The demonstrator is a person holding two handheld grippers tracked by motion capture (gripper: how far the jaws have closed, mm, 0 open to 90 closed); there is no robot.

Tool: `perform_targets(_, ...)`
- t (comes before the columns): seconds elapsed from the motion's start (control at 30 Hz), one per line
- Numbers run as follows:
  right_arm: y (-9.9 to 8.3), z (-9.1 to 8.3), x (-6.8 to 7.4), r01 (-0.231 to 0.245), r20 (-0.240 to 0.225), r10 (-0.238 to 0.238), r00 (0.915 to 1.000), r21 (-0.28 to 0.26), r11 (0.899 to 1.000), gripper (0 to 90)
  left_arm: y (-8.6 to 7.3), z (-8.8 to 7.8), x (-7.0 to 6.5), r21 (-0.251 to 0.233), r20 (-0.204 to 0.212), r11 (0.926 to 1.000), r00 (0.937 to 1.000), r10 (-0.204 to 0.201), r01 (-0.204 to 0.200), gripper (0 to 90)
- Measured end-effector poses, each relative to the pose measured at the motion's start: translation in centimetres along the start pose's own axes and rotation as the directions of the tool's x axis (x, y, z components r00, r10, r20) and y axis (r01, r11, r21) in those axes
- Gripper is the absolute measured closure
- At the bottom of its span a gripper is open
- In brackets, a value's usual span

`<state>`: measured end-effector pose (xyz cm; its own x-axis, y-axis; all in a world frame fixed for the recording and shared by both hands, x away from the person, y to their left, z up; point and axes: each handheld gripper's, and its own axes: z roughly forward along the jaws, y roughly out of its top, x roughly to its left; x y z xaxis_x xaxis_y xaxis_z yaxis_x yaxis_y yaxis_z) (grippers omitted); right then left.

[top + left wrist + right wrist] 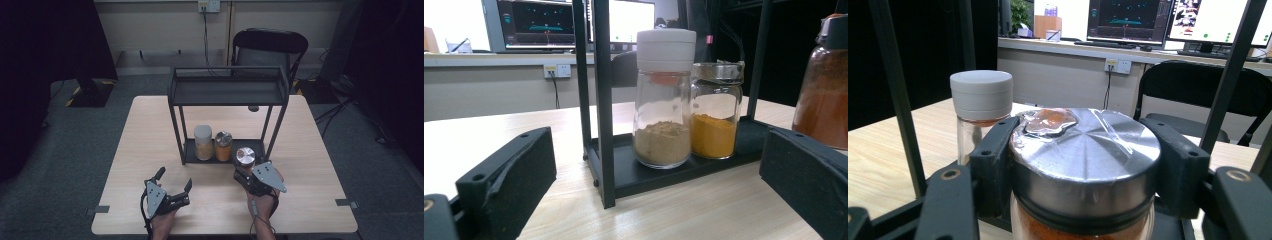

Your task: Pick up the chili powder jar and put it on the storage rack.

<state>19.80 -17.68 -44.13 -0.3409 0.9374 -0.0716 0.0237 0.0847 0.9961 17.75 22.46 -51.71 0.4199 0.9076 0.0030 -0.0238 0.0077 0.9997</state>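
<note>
Both jaws of the right gripper (pixel 1083 165) are clamping the reddish spice jar (pixel 1083 155) just under its metal lid, probably for carrying it upright by the rack's lower shelf (pixel 257 146). Its base is cut off, so whether it is resting there is unclear. Beside it are standing the white-capped jar (pixel 203 142) and the yellow jar (pixel 223 146). Nothing is sitting between the left gripper's (pixel 175 186) wide-open jaws.

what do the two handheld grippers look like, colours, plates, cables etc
Both the left gripper and the right gripper are black, each topped by a grey three-cornered plate with small dark holes. Their jaws are blocky matte-black bars with round screw holes. A dark cable trails back from each.
</note>
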Motion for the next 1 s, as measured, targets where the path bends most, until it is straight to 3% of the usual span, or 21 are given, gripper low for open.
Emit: perform_targets(1.0,0.1,3.5,0.0,-0.028,0.058,0.028,0.9979,-0.008,1.0,35.2,0.0,0.0,0.0,0.0,-0.001,1.0,1.0,0.001,-0.001,1.0)
